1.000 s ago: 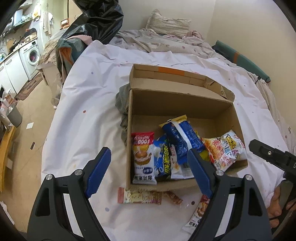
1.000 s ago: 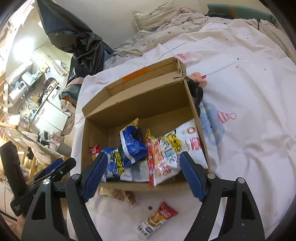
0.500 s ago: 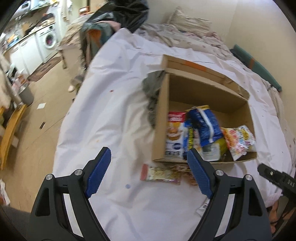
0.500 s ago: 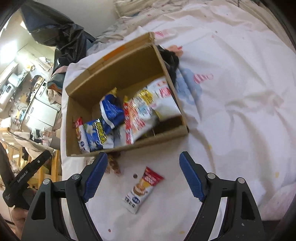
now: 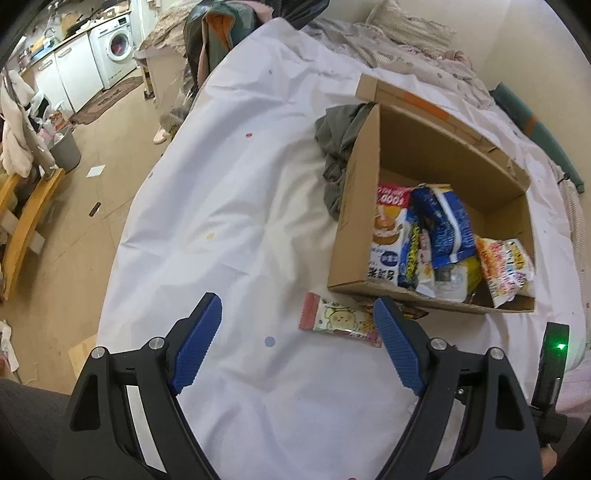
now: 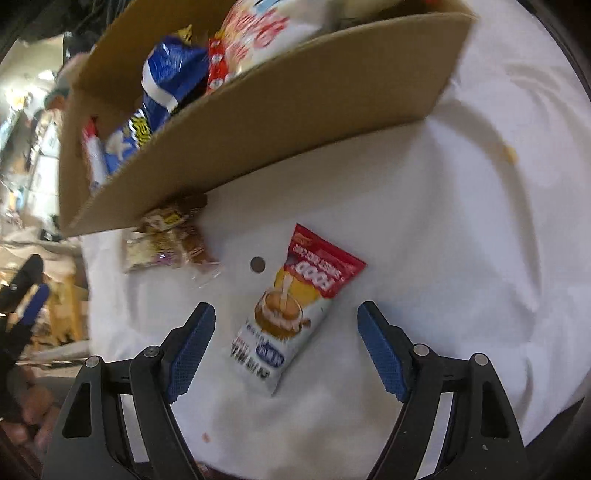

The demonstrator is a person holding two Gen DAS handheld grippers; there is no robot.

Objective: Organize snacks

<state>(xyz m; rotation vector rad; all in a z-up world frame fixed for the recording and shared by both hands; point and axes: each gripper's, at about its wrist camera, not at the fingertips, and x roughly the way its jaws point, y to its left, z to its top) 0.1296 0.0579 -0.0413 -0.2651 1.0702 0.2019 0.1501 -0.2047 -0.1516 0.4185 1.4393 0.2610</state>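
- The right claw [image 6: 284, 347], spread wide and empty, has dropped low over the red-and-white snack sachet [image 6: 291, 314] lying on the white bedsheet [image 6: 443, 258].
- The brown cardboard box [image 6: 258, 122] now fills the frame's top, so a pickup probably follows, though the view is blurred.

**Hidden, cropped and blurred**

In the right wrist view the cardboard box [image 6: 258, 122] is smeared by motion, and its far part runs off the top edge. Its near wall hides the lower halves of the blue bag [image 6: 173, 77] and the red-and-white bag [image 6: 266, 29]. The small wrappers [image 6: 170, 240] just beside the box are too blurred to read.

In the left wrist view the pink wrapper [image 5: 338, 323] lies partly behind the right finger [image 5: 397, 354]. A dark snack [image 5: 413, 314] barely shows past the box [image 5: 351, 221] wall. The grey cloth [image 5: 338, 147] disappears behind the box's left wall.
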